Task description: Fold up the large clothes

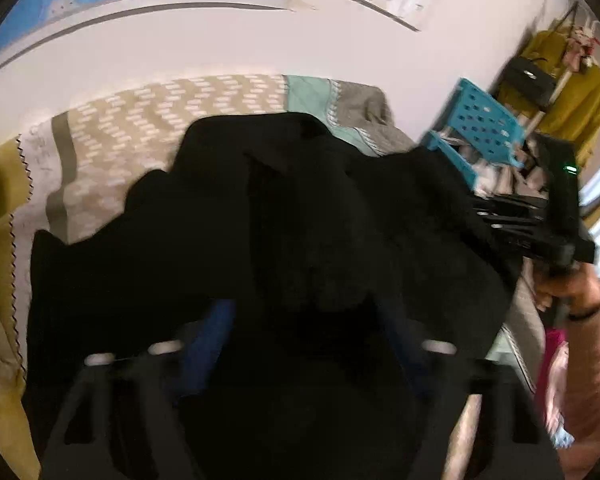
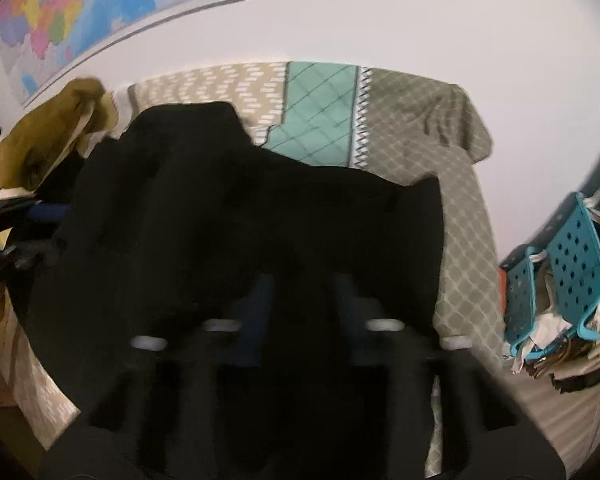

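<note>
A large black garment (image 1: 284,216) lies heaped on a patterned cover (image 1: 112,148) and fills the middle of both views. My left gripper (image 1: 306,314) points down into it. Its blue fingers (image 1: 216,324) stand apart, and the cloth drapes over their tips and hides them. My right gripper (image 2: 304,300) has its blue fingers (image 2: 262,304) close together with black garment (image 2: 260,208) cloth pinched between them. In the left wrist view the right gripper (image 1: 496,216) meets the garment's right edge, held by a hand (image 1: 572,284). The left gripper (image 2: 16,220) shows at the left edge of the right wrist view.
The cover (image 2: 412,120) has beige, teal and grey panels and runs back to a white wall. A mustard-yellow cloth (image 2: 48,132) is bunched at the left. Teal perforated baskets (image 2: 572,264) with clutter stand at the right. Yellow clothes and a black bag (image 1: 536,76) hang on a rack.
</note>
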### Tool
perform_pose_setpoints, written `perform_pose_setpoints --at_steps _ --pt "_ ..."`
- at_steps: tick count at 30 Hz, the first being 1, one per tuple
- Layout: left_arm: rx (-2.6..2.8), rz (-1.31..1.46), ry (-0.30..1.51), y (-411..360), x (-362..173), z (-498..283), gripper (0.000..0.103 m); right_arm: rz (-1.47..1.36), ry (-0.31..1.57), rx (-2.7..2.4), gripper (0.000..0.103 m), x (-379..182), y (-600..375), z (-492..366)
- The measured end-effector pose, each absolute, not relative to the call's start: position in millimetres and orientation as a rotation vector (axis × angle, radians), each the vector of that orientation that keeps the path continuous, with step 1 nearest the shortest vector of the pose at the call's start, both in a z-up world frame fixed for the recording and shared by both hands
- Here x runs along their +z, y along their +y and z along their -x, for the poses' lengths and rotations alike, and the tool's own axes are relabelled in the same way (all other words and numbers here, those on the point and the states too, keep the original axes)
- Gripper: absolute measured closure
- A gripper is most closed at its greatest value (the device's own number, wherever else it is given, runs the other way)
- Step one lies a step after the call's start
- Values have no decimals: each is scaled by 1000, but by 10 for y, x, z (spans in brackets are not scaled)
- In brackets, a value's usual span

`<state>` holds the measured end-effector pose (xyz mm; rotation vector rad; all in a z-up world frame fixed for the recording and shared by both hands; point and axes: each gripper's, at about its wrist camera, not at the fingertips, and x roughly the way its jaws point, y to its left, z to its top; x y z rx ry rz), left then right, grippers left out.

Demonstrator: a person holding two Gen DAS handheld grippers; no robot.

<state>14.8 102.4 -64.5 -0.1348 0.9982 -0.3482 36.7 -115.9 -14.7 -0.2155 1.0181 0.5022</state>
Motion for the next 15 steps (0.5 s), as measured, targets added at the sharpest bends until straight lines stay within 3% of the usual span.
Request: perform_pose_setpoints --at_steps 2,4,9,12,15 --pt "-342 177 1044 1064 -696 -264 82 239 962 502 95 11 -1159 -347" --pt "-331 163 1012 1065 -611 -292 88 192 849 466 95 359 -1266 -367" --pt "-309 191 820 1180 -135 -229 90 49 667 427 95 880 -1454 -549" --pt "-263 151 817 1196 -136 -277 89 125 708 397 95 629 -1233 -721" --pt "-218 109 946 1231 -500 -388 76 180 863 392 95 131 -1075 -916"
